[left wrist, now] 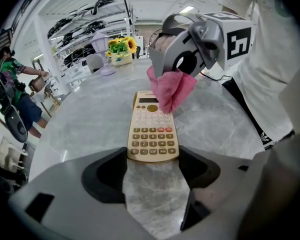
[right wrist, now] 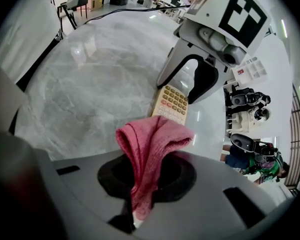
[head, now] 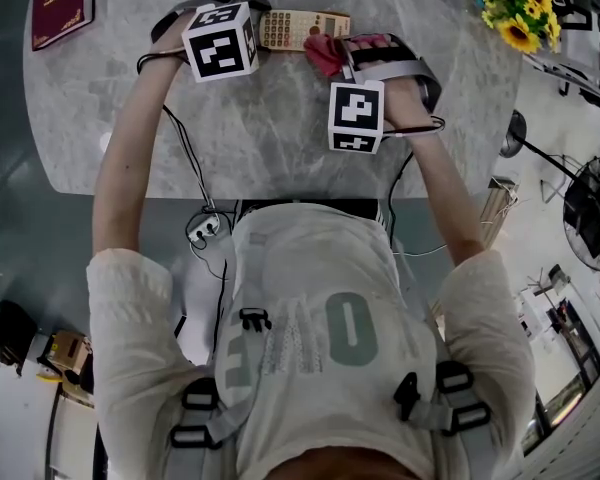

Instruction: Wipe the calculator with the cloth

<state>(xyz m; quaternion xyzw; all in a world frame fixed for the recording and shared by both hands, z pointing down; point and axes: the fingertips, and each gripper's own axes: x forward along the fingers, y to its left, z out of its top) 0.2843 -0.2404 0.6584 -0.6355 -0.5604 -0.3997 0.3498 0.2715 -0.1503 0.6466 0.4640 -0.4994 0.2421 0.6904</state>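
- Right hand-held gripper is clamped on the pink cloth.
- The cloth hangs onto the calculator's display end.
- The calculator lies flat on the table, its key end pinched by the left hand-held gripper.

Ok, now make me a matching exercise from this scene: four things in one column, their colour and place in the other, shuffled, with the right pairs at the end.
Things
1. calculator
2. cloth
3. book
4. flowers

Colour and place
A. yellow, at the far right of the table in the head view
B. dark red, at the table's far left in the head view
C. pink, pinched in the right gripper
D. cream, flat on the table, one end between the jaws of the left gripper

Pairs: 1-D, 2-C, 3-B, 4-A
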